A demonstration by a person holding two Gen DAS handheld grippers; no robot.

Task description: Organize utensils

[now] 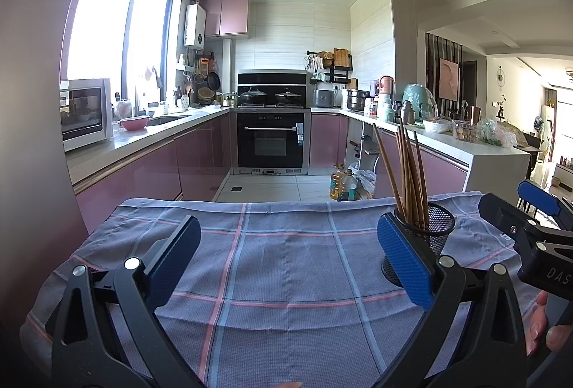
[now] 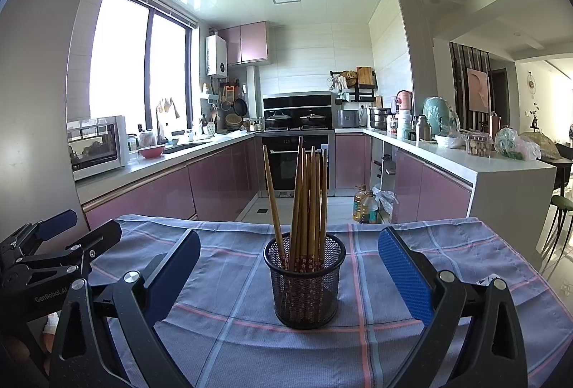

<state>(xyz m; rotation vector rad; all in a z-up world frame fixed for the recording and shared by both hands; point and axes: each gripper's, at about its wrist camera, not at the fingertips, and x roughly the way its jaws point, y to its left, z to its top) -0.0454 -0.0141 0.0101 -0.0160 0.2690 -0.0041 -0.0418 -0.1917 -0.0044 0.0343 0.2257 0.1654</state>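
Chopsticks (image 2: pixel 304 205) stand tips-down in mesh cup (image 2: pixel 305 284); both tongs (image 1: pixel 286 259) (image 2: pixel 290 269) wide open, empty.

Tablecloth (image 2: pixel 250 334) grey-blue, crossed by pink and pale blue check lines. Mesh holder (image 2: pixel 304 284) black, fine wire grid. Chopsticks (image 2: pixel 308 209) tan wood, lower ends dark red with small pale flower print. Left tongs (image 1: pixel 289 253) black frame, one pad bright blue with dotted texture, other pad dark navy. Right tongs (image 2: pixel 289 268) same black and blue scheme. Kitchen cabinets (image 2: pixel 222 180) glossy mauve-pink; worktop (image 2: pixel 465 162) white; oven (image 1: pixel 270 140) black with steel trim.
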